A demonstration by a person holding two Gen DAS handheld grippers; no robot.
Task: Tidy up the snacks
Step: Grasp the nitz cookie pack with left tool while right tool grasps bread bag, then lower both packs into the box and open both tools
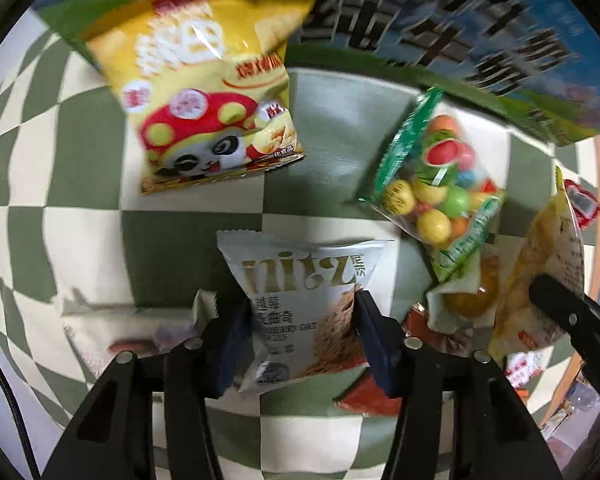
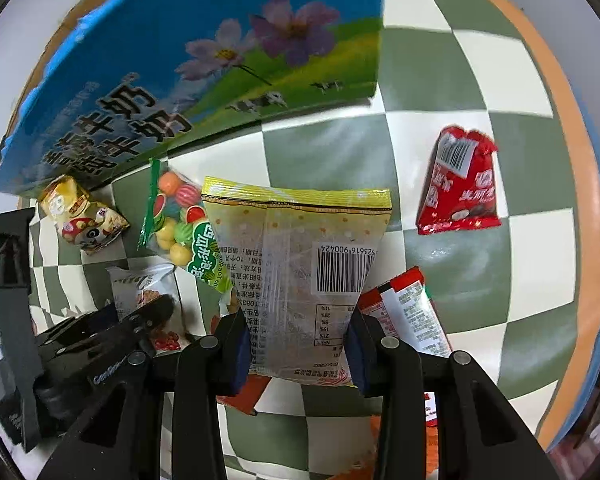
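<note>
In the left wrist view, the left gripper (image 1: 304, 332) sits at bottom centre, its two blue-padded fingers (image 1: 374, 344) pinching a white oat cookie packet (image 1: 300, 304) by its sides. A yellow mushroom-print snack bag (image 1: 208, 92) lies in the upper left on the green-and-cream checkered tablecloth (image 1: 80, 240). A clear bag of coloured candy balls (image 1: 440, 188) lies right of centre. Along the top right stands a blue milk carton box (image 1: 480, 40), blurred. At the right edge, the right gripper's finger presses a yellow packet (image 1: 544, 272).

In the right wrist view, the right gripper (image 2: 296, 344) at bottom centre clamps the same yellow packet (image 2: 300, 264), barcode side facing the camera. A red chocolate bag (image 2: 458, 184) lies apart at centre right on the tablecloth (image 2: 500, 280). A red-and-white sachet (image 2: 412, 316) sits just beside the right finger. The candy bag (image 2: 176, 228) touches the yellow packet's left edge; the mushroom bag (image 2: 82, 216) lies left of it, below the blue box (image 2: 180, 80). The left gripper (image 2: 100, 344) appears at lower left with the cookie packet (image 2: 140, 292).
</note>
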